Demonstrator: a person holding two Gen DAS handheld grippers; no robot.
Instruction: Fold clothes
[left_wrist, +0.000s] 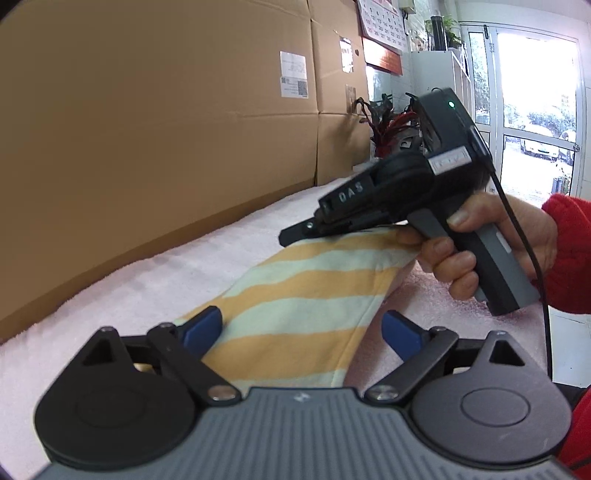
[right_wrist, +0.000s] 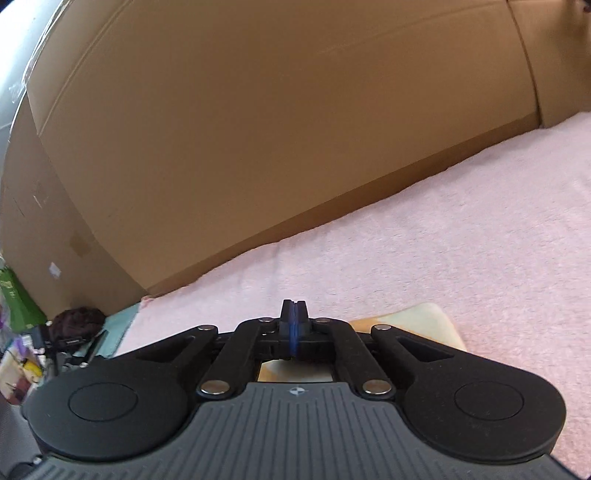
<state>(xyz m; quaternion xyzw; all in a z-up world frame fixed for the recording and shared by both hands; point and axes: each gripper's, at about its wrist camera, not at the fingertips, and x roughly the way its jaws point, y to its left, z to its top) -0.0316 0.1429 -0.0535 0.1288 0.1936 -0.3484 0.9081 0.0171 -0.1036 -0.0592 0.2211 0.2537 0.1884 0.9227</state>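
The striped cloth (left_wrist: 295, 306), folded yellow and pale green, is lying on the pink-covered bench (left_wrist: 110, 288) in front of the cardboard boxes (left_wrist: 147, 110). The left tool (left_wrist: 301, 328) is standing spread over its near end. The right tool (right_wrist: 293, 325), pressed together on nothing, is hovering at its far end.
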